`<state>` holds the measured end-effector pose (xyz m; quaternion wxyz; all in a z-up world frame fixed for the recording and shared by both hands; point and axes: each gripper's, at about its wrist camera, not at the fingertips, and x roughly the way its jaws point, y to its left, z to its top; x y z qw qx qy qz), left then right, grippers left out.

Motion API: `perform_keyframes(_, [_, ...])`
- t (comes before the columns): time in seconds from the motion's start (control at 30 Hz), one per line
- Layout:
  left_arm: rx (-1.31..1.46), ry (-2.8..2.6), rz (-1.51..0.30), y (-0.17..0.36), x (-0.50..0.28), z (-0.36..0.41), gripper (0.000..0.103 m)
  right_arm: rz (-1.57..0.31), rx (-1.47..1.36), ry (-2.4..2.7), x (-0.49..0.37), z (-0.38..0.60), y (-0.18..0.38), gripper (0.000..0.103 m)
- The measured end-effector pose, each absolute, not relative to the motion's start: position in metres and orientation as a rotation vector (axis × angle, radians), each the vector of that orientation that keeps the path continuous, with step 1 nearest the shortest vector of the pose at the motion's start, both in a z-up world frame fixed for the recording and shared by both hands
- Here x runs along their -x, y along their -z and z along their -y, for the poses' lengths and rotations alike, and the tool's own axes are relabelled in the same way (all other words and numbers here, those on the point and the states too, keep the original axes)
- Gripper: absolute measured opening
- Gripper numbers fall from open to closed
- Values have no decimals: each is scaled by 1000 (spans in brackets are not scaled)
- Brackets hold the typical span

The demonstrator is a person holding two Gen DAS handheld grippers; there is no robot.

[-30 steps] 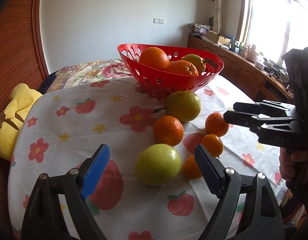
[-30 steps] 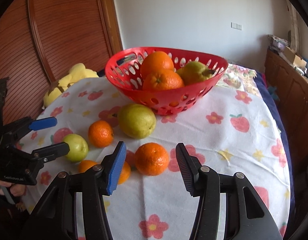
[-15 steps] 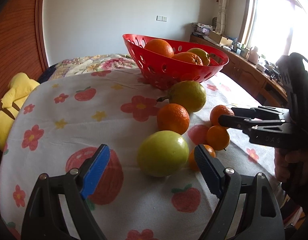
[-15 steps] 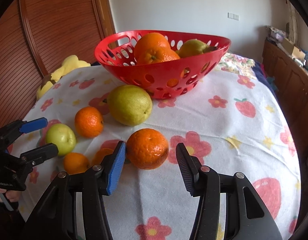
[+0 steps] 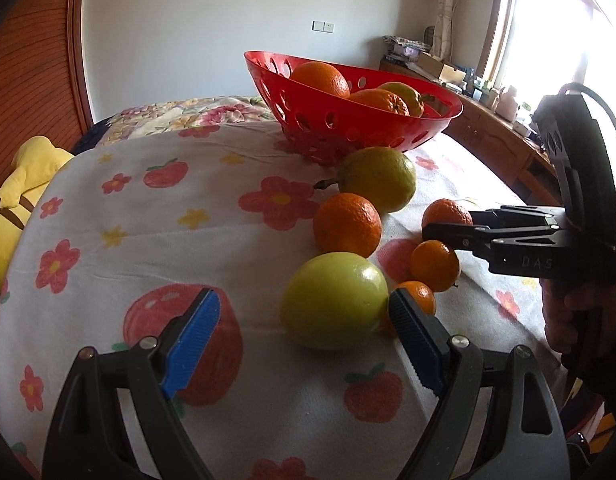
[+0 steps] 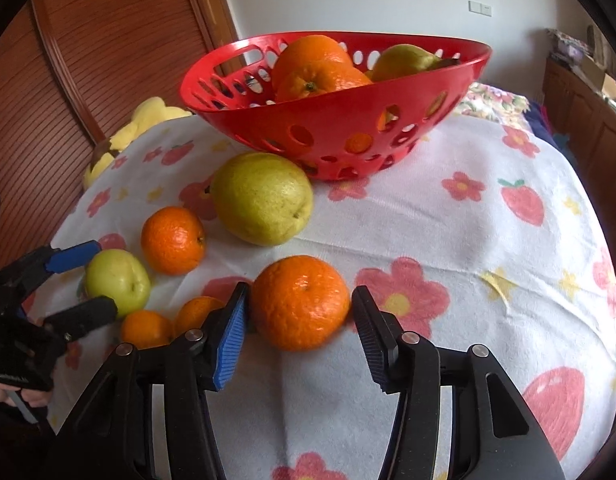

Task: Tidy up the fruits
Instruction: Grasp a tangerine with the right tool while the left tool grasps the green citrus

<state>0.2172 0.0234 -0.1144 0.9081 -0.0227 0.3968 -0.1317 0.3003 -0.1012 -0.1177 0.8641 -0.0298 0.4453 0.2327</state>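
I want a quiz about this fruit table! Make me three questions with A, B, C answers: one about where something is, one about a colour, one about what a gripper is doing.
1. Where does the big pear lie?
A. in the basket
B. on the cloth just in front of the basket
C. on the floor

2. What colour is the basket?
A. red
B. blue
C. white

3. What is between the fingers of the right gripper?
A. nothing
B. a green apple
C. an orange

Answers:
1 B, it rests on the flowered cloth by the basket's foot.
2 A, its holed wall is red.
3 C, the orange sits between the closing jaws; the far pad is not yet on it.
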Motion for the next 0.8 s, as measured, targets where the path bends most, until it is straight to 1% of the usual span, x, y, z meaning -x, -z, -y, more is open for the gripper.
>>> perform_keyframes(0.2, [40,263,-824,115,-219,-22,86,-909,88,-479,-294,104,115,47])
perform_keyframes(0.27, [33,260,-825,115,-220,-21,83,-909,80,-478,-290,106,114,47])
perform_keyframes(0.4, [14,276,-818,114,-218,-18,80,-907,72,-461,-280,115,112,47])
perform_keyframes(0.63, [0,290,-825,109,-220,-11,78,-891,50,-427,-265,138,104,47])
perform_keyframes(0.67, [-2,291,-825,109,-220,-10,75,-891,47,-422,-264,141,104,47])
perform_keyframes(0.7, [-3,293,-827,109,-220,-9,66,-889,44,-417,-262,144,103,47])
perform_keyframes(0.73, [-3,292,-835,109,-221,-9,60,-886,40,-411,-259,149,102,47])
perform_keyframes(0.8, [1,287,-844,111,-221,-10,58,-883,32,-401,-255,156,102,47])
